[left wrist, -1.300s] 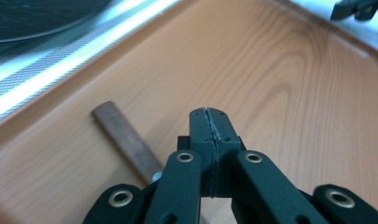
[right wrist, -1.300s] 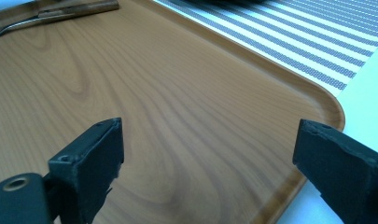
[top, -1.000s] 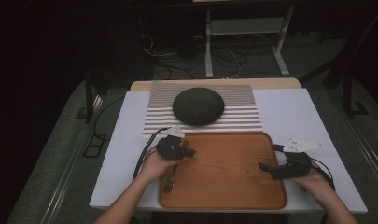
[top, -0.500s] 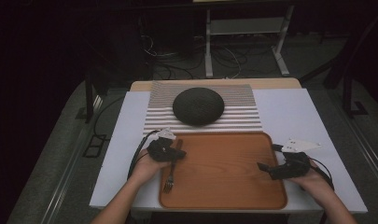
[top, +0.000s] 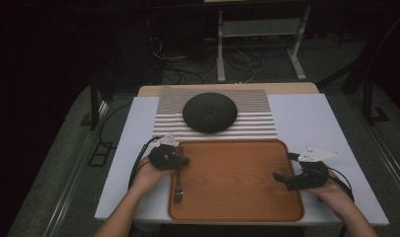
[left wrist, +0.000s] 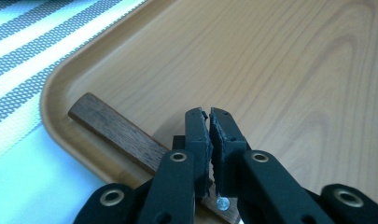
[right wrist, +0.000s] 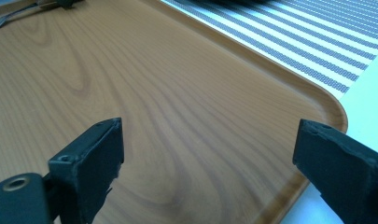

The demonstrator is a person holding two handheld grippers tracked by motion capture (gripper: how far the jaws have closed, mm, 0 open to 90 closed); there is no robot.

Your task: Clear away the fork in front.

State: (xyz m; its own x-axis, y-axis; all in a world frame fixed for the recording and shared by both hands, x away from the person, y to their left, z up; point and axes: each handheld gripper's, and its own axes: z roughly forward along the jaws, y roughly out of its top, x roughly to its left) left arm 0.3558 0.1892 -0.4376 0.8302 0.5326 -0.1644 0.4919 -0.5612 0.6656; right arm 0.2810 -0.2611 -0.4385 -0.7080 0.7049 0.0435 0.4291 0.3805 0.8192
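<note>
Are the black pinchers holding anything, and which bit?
The left gripper is shut on the fork, pinching its wooden handle over the tray. The right gripper is open and holds nothing.

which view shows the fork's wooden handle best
The left gripper view: the wooden handle lies close up along the tray's corner, beneath the shut left tool. The high view shows the whole fork, small. The right gripper view catches its blurred tines at the top left corner.

Fork: metal tines, dark wood handle. Lies flat along left inner edge of wooden tray, tines toward person.
</note>
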